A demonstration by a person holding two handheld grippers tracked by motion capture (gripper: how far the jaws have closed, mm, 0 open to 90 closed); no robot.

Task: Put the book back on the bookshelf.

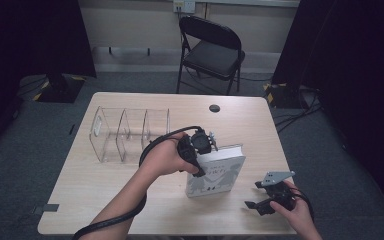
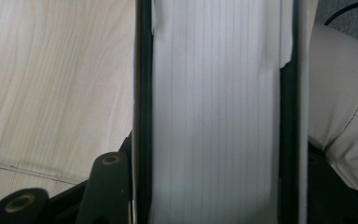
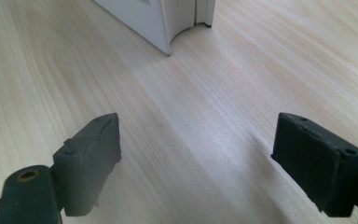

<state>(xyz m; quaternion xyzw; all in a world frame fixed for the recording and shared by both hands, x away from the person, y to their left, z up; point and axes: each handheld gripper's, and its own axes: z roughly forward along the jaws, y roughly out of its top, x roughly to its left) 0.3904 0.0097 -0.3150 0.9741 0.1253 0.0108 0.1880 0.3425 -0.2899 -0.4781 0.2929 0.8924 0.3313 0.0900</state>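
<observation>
A white-covered book (image 1: 215, 175) stands on its edge at the middle of the wooden table (image 1: 105, 195), leaning a little. My left gripper (image 1: 198, 165) grips it from above at its upper left corner. In the left gripper view the book's page block (image 2: 214, 116) lies between the two black jaws, which press on both covers. My right gripper (image 1: 252, 195) is low over the table to the right of the book, near the front edge. Its jaws stand wide apart with nothing between them (image 3: 196, 144). The book's lower corner (image 3: 168, 18) shows beyond them.
A clear acrylic divider rack (image 1: 127, 135) with several slots stands to the left of the book. A small black round cap (image 1: 214, 108) sits at the back of the table. A black folding chair (image 1: 212, 50) stands behind the table. The person's beige clothing (image 2: 340, 93) shows beside the book.
</observation>
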